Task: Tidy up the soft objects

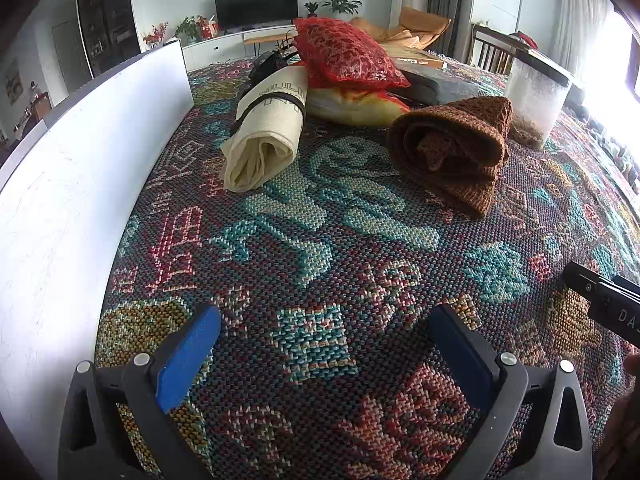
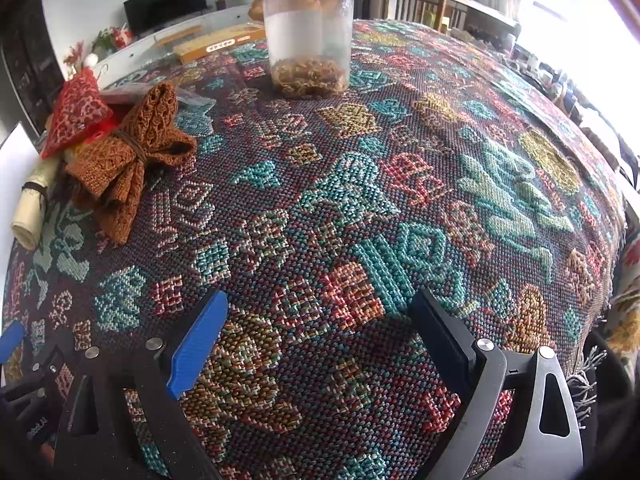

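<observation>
Both tools, the left tool (image 1: 324, 344) and the right tool (image 2: 320, 332), stood wide open and empty at the frame bottom; the brown knitted bundle (image 2: 128, 152) at upper left probably needed a grip at its tied middle.

Brown knitted cloth (image 1: 452, 152), rolled and tied round its middle with a band, lying on its side. Cream fabric roll (image 1: 264, 136), bound by a dark strap, lying to its left. Red patterned cushion (image 1: 348, 54), tilted atop a yellow cushion (image 1: 360, 106), behind both.

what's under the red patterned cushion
The red patterned cushion rests on a yellow and white cushion; only that one's front edge shows, the rest is covered.
</observation>
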`<state>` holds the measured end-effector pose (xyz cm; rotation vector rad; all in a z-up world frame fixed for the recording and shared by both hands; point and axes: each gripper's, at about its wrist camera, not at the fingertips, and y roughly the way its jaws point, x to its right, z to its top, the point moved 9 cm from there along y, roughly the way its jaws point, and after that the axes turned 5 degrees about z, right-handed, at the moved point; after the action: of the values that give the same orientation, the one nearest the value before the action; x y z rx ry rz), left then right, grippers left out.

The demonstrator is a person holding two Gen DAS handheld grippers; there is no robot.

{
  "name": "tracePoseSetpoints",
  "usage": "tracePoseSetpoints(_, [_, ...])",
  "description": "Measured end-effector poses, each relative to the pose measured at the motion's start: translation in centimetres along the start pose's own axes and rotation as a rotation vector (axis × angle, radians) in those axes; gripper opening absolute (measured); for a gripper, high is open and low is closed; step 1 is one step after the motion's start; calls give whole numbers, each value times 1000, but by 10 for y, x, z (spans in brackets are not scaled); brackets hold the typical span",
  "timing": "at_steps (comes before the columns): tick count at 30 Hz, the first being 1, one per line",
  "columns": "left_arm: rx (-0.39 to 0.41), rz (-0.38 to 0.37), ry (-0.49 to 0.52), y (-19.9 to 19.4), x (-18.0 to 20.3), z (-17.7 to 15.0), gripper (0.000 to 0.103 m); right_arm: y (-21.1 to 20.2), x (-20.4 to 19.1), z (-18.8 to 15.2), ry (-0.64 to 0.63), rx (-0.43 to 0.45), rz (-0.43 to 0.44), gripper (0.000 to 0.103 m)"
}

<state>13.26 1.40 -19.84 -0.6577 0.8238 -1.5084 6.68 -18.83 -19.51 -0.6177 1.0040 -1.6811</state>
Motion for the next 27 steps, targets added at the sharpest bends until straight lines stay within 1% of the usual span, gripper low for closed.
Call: tracePoseSetpoints(27, [1, 0, -1, 0, 0, 0, 103, 0, -2, 0, -6, 29, 4, 98])
